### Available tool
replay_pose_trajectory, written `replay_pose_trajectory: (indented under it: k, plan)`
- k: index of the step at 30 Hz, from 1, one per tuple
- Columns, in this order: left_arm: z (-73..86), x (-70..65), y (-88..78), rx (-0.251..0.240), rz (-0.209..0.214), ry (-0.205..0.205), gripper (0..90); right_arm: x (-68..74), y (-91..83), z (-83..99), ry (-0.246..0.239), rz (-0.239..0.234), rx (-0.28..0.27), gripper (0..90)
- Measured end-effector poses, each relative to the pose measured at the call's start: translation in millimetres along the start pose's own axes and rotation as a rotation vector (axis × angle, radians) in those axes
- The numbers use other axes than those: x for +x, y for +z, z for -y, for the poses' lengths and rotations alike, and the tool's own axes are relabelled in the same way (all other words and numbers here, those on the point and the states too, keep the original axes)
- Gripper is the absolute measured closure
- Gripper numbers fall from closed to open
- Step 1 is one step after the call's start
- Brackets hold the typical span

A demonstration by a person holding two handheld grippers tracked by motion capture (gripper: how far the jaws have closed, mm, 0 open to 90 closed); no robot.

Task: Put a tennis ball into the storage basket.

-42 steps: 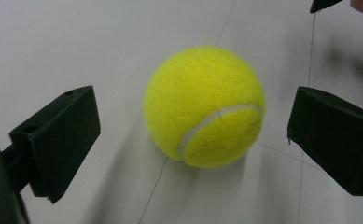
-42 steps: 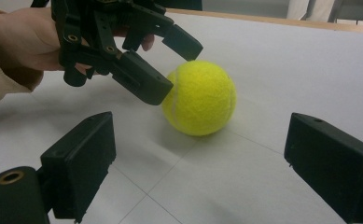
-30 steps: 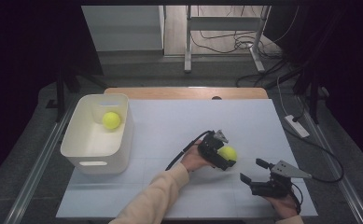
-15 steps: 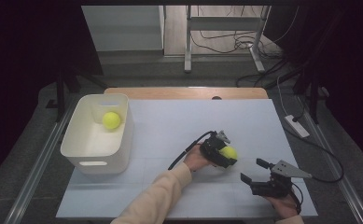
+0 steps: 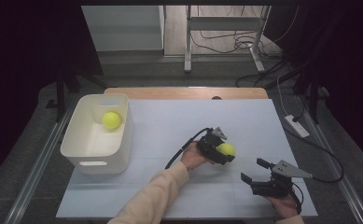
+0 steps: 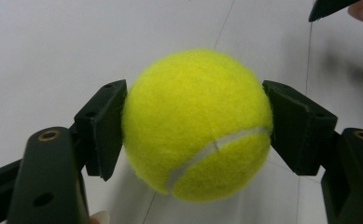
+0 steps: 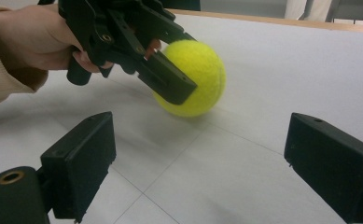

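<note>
Tennis ball clamped in the left claw near the tabletop's right side

Tabletop [image 5: 170, 121] comes first: a pale, matte sheet scored with faint grid lines, with a strip of bare wood showing along its far edge. Near its left edge stands a white plastic bin [image 5: 123, 135], open at the top, with a handle slot in its near wall. A tennis ball in the bin [image 5: 111, 120] lies on the floor of it, toward the far right corner.

Right of the tabletop's middle, a sleeved forearm reaches in from the near edge, and its hand holds the left claw [image 5: 223, 151]. The jaws have just been closing and now stand pressed on a second yellow tennis ball [image 5: 226, 149]. In the left gripper view the two black pads bear on opposite sides of that ball [image 6: 198, 126], one at each flank, with the white seam curving across its lower front. The right gripper view shows the same ball [image 7: 202, 74] low at the surface, its shadow directly beneath it; whether it touches the sheet or is just clear of it I cannot tell.

Near the near right corner of the tabletop, the right claw [image 5: 254, 171] rests in the other hand, well apart from the held ball. Its jaws stand wide with nothing between them, and they point toward the left claw and its ball.
</note>
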State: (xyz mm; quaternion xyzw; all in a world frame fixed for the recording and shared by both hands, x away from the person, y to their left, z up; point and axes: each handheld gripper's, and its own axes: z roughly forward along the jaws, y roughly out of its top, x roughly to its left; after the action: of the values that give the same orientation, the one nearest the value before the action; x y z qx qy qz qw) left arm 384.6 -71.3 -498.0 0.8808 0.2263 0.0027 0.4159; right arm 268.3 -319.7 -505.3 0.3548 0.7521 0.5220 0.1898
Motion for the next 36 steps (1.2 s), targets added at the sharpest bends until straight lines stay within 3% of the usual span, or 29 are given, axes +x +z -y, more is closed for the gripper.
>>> replay_pose_trajectory:
  k: [11, 17, 36]
  plan:
    - [-0.4, 2.2, -25.8, -0.022, -0.046, 0.014, 27.4, 0.0, 0.6, 0.2, -0.002, 0.000, 0.004, 9.0]
    - [2.0, 4.8, -40.3, -0.040, -0.074, -0.001, 27.4, 0.2, 1.3, 0.3, -0.003, -0.001, 0.010, 9.0]
    - [5.5, 7.4, -64.1, -0.088, -0.111, -0.011, 27.3, -0.1, 1.6, 0.9, -0.003, 0.004, 0.011, 9.0]
